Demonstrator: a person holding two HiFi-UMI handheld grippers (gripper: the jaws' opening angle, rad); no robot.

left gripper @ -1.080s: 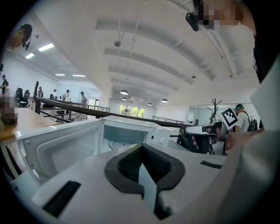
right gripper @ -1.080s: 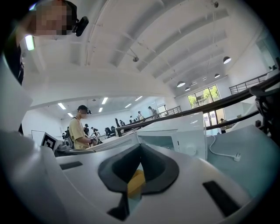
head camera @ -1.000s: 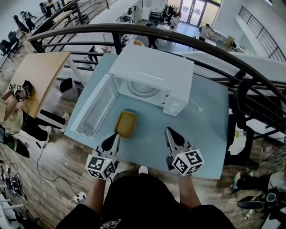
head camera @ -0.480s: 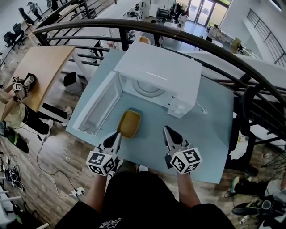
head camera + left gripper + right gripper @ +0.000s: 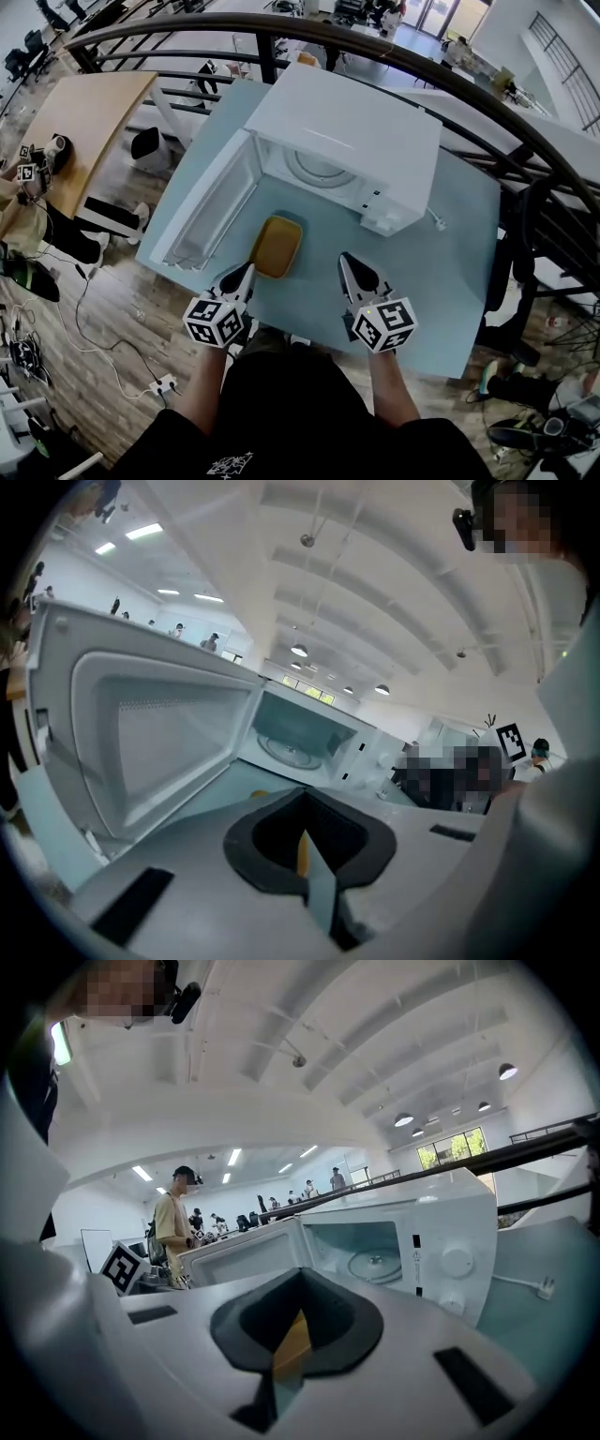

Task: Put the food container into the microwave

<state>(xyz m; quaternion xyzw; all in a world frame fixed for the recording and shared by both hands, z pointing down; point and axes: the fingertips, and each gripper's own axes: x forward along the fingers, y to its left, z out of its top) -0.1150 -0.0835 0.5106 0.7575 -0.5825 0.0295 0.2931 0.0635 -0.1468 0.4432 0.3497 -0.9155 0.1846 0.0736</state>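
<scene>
Since the yellow food container sits on the blue table right in front of the microwave, door swung wide open, I'd call this the reach-in step, with nothing picked up yet. Left gripper is just beside the container's near corner and right gripper is off to its other side, both with jaws pressed together and empty. Next they probably need to spread, clamp the container's sides, then lift it level into the cavity
</scene>
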